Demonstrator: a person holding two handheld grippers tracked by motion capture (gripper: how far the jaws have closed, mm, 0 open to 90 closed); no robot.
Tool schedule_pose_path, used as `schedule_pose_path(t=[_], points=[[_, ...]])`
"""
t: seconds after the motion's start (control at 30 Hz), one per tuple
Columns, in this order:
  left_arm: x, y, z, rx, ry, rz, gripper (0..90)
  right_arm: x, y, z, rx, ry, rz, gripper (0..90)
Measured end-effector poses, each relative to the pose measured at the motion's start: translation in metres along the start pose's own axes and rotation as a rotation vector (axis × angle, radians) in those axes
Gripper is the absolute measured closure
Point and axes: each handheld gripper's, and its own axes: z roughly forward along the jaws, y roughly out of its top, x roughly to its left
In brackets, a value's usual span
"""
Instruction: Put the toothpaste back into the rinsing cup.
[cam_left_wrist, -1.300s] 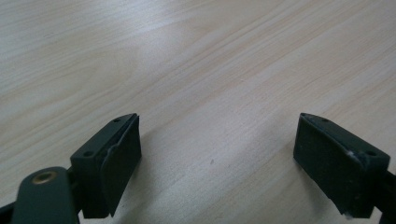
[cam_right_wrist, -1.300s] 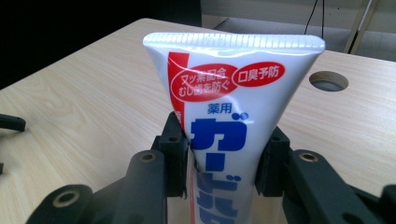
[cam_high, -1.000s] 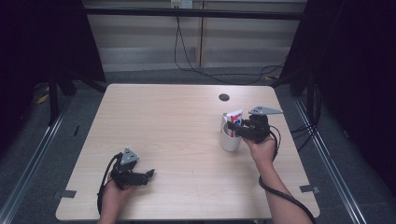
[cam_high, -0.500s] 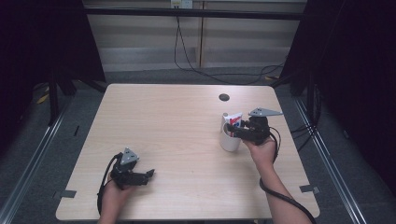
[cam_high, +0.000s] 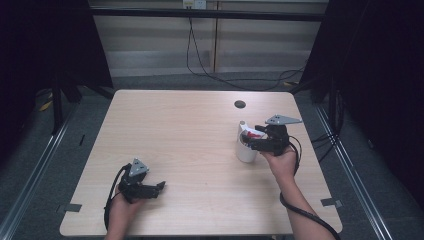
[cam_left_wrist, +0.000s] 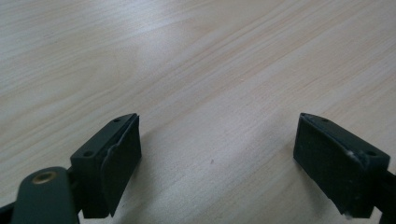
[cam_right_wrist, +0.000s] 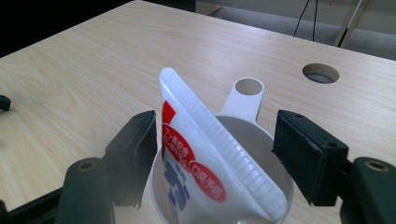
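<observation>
A white cup (cam_high: 245, 151) with a flat handle (cam_right_wrist: 248, 88) stands on the right half of the wooden table. A white toothpaste tube (cam_right_wrist: 205, 158) with red and blue print leans in the cup, crimped end up; it also shows in the high view (cam_high: 248, 132). My right gripper (cam_high: 251, 142) sits over the cup's rim, open. Its jaws stand either side of the tube (cam_right_wrist: 215, 128), neither pressing it. My left gripper (cam_high: 159, 187) rests low on the table near the front left, open, with bare wood between its fingers (cam_left_wrist: 116, 158).
A round cable hole (cam_high: 239, 104) lies in the table (cam_high: 190, 130) behind the cup. Cables trail from both grippers toward the front edge. Dark curtains and metal floor rails flank the table.
The right gripper has settled slightly lower at the cup, with the tube staying inside it. The left gripper has not moved.
</observation>
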Motion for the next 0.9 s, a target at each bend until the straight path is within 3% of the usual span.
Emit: schedule_pose_path(t=[0.47,0.9], points=[[0.0,0.0,0.0,0.0,0.002,0.0,14.9,0.002,-0.003,-0.021,-0.021,-0.013,-0.032,24.1],[0.0,0.0,0.0,-0.001,0.002,-0.001,14.9,0.006,-0.016,-0.033,0.002,-0.024,-0.07,22.3]])
